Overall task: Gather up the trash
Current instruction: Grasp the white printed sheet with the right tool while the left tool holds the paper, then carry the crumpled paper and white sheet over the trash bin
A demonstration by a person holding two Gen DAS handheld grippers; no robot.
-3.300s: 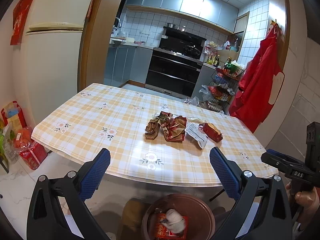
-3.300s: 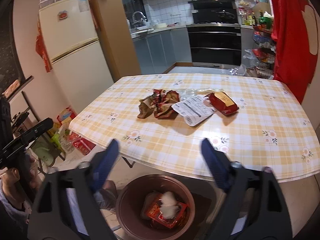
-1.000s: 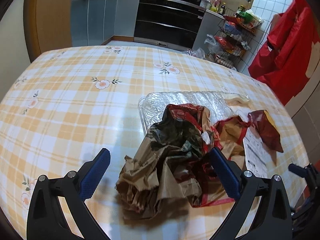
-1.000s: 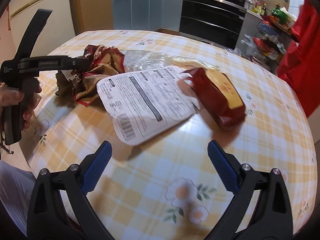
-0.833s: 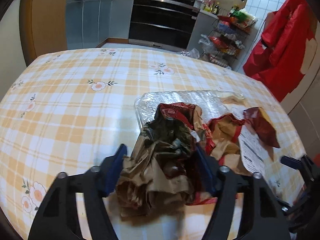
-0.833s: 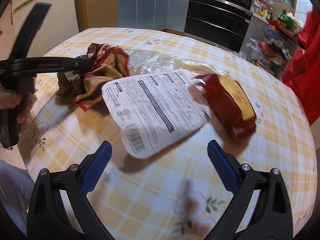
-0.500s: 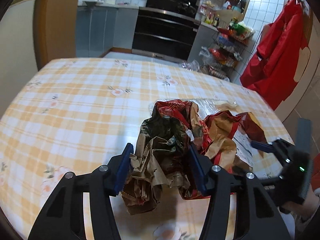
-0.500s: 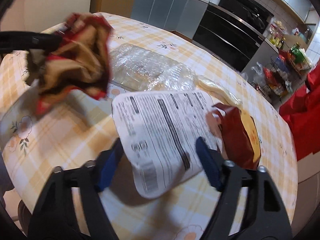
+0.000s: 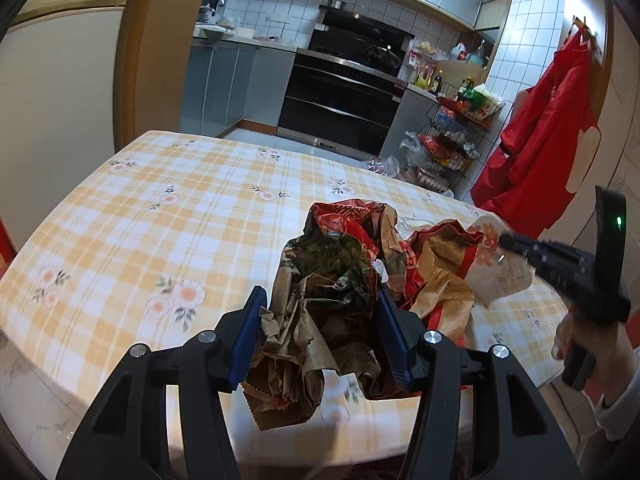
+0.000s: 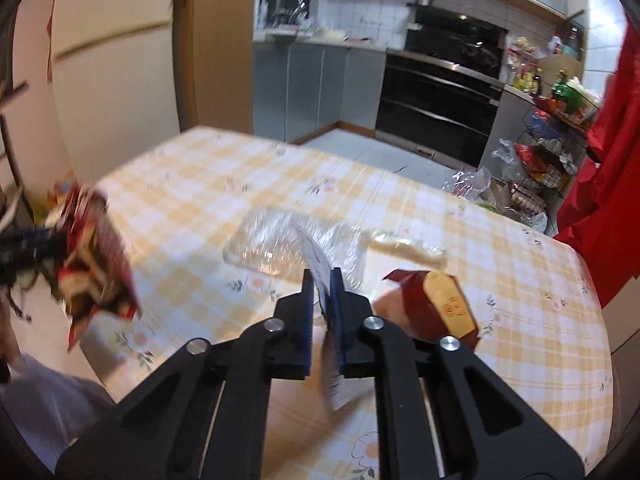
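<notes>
While the left gripper (image 9: pixel 320 334) is clamped half-wide on a crumpled brown-and-red wrapper bundle (image 9: pixel 336 292), the wad bulges up between its blue pads and hangs past them toward the camera, lifted off the checked tablecloth (image 9: pixel 152 216). Over on the right gripper (image 10: pixel 321 312), the jaws have just closed almost fully, pinching a thin white printed packet (image 10: pixel 332 364) edge-on between them. Ahead of those jaws lies clear plastic film (image 10: pixel 280 236); just right of them sits a dark red snack pack (image 10: pixel 436 304).

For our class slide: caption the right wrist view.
Right gripper shut on a white printed wrapper above the checked table.
</notes>
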